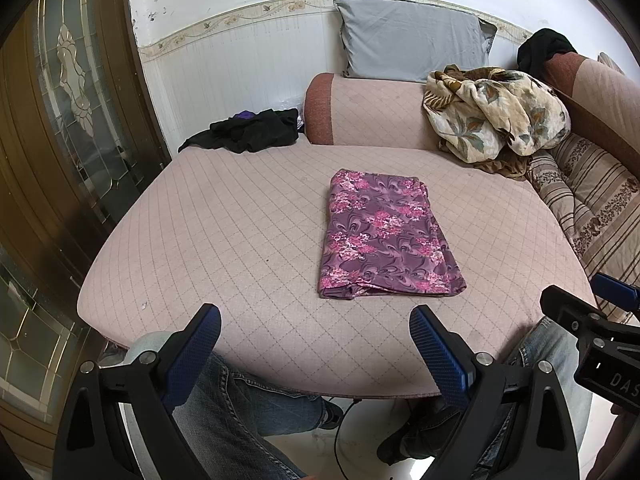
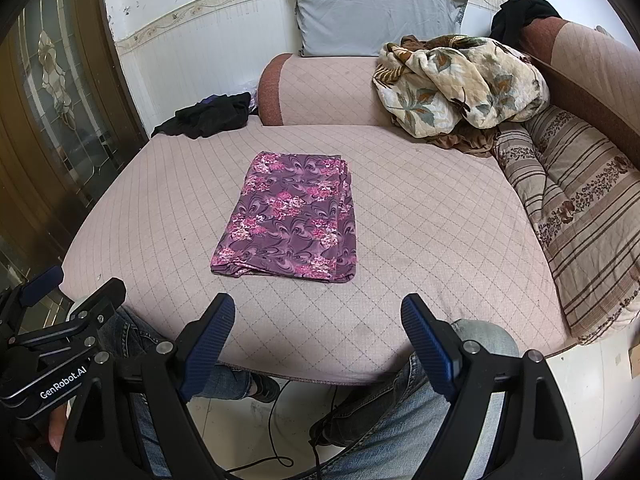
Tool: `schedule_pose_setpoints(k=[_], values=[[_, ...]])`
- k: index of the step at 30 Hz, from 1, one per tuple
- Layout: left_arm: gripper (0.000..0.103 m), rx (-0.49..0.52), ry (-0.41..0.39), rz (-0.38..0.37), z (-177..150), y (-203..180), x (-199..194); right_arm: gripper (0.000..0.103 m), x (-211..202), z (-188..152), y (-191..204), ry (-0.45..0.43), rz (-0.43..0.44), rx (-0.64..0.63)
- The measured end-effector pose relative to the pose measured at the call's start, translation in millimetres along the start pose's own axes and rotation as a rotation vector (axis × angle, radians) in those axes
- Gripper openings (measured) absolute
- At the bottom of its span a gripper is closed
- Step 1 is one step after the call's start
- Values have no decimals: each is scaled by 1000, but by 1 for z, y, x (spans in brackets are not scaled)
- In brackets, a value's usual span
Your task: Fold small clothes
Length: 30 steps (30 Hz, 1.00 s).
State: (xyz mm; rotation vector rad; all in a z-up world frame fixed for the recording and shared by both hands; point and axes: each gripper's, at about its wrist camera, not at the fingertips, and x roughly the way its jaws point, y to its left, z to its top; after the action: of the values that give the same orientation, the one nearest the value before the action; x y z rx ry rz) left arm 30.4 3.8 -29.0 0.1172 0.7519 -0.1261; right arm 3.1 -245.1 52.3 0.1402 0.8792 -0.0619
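- Plainly spread wide: pink couch seat (image 1: 240, 220), bearing all
- Folded purple cloth (image 1: 384, 236) mid-seat, long axis running away from the grippers, near edge facing them
- Left gripper (image 1: 316, 324) agape, empty, short of cloth, which lies ahead-right
- Right gripper (image 2: 318, 312) likewise agape, empty; cloth ahead-left, neither clearly nearer

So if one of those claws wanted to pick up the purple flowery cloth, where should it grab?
Probably at a near corner of the folded purple floral garment, coming in low from the front, the person's side. It lies flat on the pink quilted cushion, and its stacked layers show along that near edge, so open jaws could likely slide over the whole thickness. The right gripper already faces it, open.
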Motion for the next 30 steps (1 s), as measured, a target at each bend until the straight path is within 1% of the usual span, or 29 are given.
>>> schedule_pose_setpoints(k=[16,23,30], values=[[98,-2,3,1,0,0,2,84,1,1,-2,2,1,-2],[98,5,13,7,1,2,11,84,3,-1,-5,9,2,6],[98,13,18,4,1,1,26,84,23,-2,-7,42,4,5]])
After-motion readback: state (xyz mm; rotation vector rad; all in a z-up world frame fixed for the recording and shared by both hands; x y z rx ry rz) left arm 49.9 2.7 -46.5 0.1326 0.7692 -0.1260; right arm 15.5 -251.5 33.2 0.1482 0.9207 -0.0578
